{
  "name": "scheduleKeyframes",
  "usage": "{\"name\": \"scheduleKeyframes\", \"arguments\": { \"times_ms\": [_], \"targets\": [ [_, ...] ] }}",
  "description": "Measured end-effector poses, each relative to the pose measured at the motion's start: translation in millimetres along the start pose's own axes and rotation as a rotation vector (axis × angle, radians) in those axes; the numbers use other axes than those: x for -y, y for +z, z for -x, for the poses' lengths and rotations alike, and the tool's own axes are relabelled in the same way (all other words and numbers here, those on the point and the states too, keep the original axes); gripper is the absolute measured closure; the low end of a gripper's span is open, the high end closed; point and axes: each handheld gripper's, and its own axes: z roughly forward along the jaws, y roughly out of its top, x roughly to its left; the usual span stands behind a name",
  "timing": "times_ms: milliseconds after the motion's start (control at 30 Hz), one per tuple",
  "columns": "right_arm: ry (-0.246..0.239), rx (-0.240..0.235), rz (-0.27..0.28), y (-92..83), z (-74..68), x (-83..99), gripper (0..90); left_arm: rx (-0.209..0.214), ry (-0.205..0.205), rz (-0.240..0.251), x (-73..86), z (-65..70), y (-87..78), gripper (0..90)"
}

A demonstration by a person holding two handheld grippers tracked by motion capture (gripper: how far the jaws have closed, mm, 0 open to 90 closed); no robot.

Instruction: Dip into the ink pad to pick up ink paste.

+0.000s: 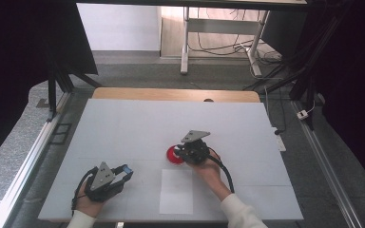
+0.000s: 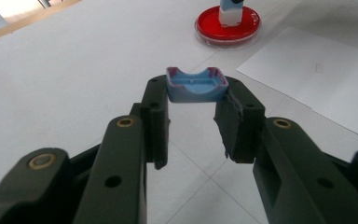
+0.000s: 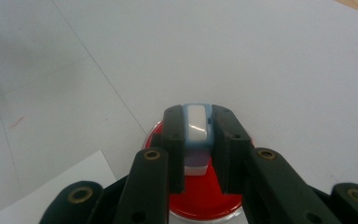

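Observation:
A round red dish [image 1: 172, 155] lies near the middle of the white table [image 1: 123, 128]. Just right of it, my right gripper [image 1: 179, 152] is shut on a small white and blue block [image 3: 197, 133]. The block stands upright on the red dish [image 3: 200, 198], pinched between the right gripper [image 3: 199, 119] jaws. At the near left, my left gripper [image 1: 125, 172] lies low over the table, shut on a shallow blue cap [image 2: 196, 86] with a purple rim. The left gripper [image 2: 196, 93] points toward the red dish [image 2: 227, 25], where the block [image 2: 230, 11] stands.
A white paper sheet [image 1: 177, 190] lies flat on the table between the two hands, also seen as the sheet [image 2: 317, 79] beside the dish. The table's wooden far edge [image 1: 171, 93] faces a floor with frame legs and cables [image 1: 228, 47]. Metal rails run along both sides.

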Motion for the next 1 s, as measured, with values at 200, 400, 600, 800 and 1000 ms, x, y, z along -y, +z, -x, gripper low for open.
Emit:
{"name": "scheduleKeyframes", "arguments": {
  "times_ms": [200,400,600,800,1000],
  "targets": [
    [-0.024,0.022,-0.005,0.4,-3.1,0.0,75.5,-0.002,0.003,-0.002,-0.2,0.4,-0.3,64.7],
    [-0.025,0.015,0.002,0.6,-3.2,1.0,75.5,-0.002,0.002,-0.001,-0.2,0.4,-0.4,64.7],
    [-0.028,0.023,0.007,0.2,-4.3,1.5,75.4,-0.002,-0.002,0.001,0.0,-0.1,-0.7,64.7],
    [-0.026,0.033,0.013,0.1,-6.2,1.7,75.3,-0.002,-0.004,0.002,0.1,-0.3,-0.5,64.7],
    [-0.010,0.025,0.033,-4.7,-3.3,0.0,75.2,-0.003,-0.006,0.004,0.3,-1.4,-0.7,64.7]
  ]
}}
